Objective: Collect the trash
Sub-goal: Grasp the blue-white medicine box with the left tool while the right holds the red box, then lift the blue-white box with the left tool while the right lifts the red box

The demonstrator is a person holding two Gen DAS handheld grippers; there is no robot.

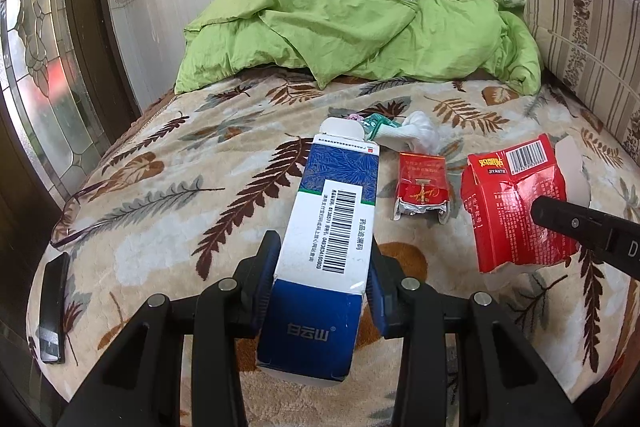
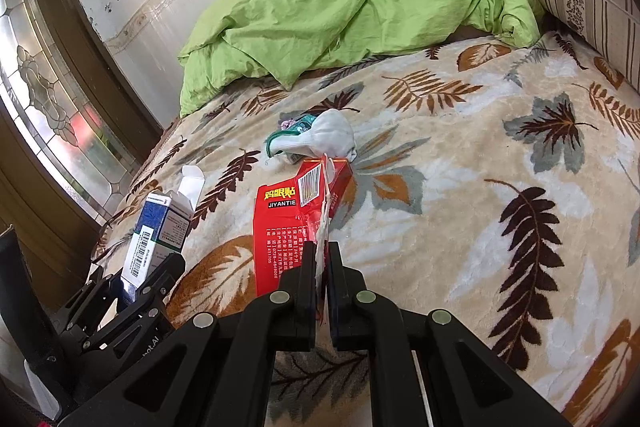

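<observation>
Blue-and-white box [image 1: 320,239] hides left hand-held gripper [image 1: 322,287] pads.

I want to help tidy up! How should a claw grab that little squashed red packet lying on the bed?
Come from above and pinch the small red packet across its narrow sides, near the middle. It lies flat on the blanket with bare space on both sides, and its crumpled foil end looks too flimsy to hold.
</observation>
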